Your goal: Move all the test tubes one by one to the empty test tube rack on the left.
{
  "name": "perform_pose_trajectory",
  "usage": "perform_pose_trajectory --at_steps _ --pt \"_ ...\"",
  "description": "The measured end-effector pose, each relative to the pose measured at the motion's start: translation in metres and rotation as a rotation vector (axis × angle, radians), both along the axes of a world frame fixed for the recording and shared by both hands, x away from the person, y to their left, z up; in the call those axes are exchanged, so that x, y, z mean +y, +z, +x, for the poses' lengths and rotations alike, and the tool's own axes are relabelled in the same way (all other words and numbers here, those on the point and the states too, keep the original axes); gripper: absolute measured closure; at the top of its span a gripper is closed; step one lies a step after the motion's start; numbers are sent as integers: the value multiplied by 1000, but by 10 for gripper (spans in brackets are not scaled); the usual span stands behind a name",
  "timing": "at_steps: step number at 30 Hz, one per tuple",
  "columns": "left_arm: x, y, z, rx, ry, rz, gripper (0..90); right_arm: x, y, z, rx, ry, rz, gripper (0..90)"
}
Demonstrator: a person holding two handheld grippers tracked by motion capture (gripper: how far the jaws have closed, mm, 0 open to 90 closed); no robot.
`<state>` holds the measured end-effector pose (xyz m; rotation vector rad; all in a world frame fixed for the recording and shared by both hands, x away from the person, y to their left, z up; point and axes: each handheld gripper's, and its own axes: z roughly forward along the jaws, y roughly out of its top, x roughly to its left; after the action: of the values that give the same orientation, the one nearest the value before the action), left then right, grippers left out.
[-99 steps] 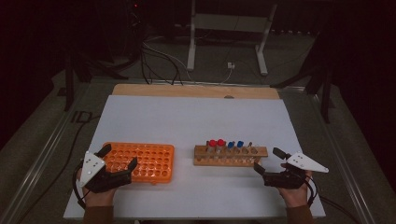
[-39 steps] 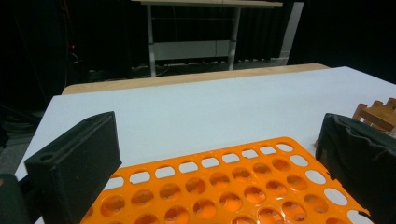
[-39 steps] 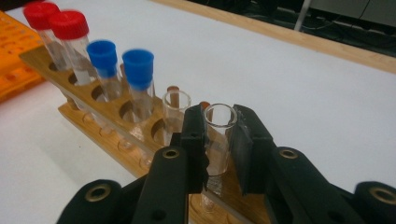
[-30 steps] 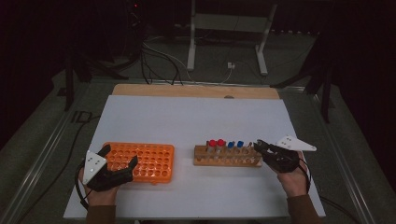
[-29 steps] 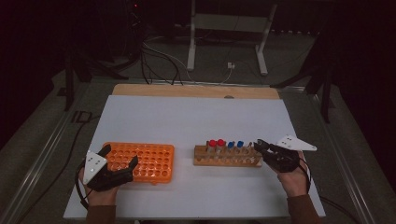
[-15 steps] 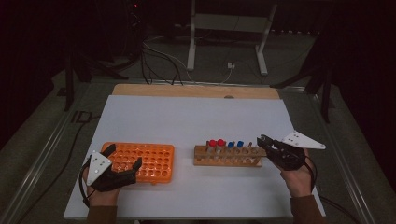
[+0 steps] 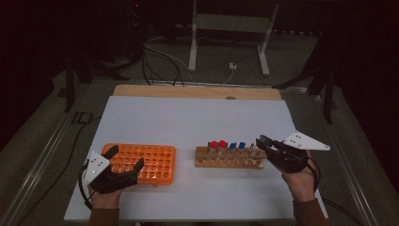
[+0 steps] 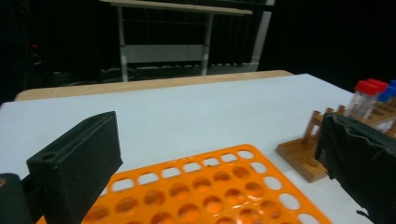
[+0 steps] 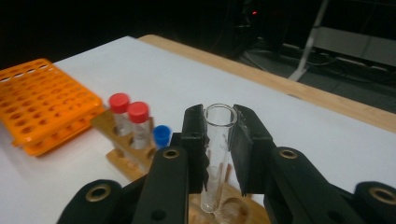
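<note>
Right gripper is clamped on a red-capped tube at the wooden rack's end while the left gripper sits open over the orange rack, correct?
Not quite: the tube in the right gripper is clear and uncapped, as the right gripper view shows. The wooden rack, open left gripper and orange rack are as stated.

Metal stand (image 7: 228,35) and cables (image 7: 160,59) beyond the table (image 7: 197,92).
</note>
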<state>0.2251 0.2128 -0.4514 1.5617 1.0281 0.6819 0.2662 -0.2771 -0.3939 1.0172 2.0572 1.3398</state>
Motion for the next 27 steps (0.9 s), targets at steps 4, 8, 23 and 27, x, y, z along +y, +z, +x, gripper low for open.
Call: perform_pose_trajectory --at_steps 4,8,23,27 --pt "-16 7 3 -2 -51 12 12 12 -2 -1 16 51 5 765" --pt "-31 12 7 -6 -97 21 12 26 -2 -2 24 104 8 764" --pt "-107 22 27 -4 -294 48 51 64 0 3 45 231 34 764" --pt "-126 23 30 24 -369 59 95 72 0 4 54 252 36 764"
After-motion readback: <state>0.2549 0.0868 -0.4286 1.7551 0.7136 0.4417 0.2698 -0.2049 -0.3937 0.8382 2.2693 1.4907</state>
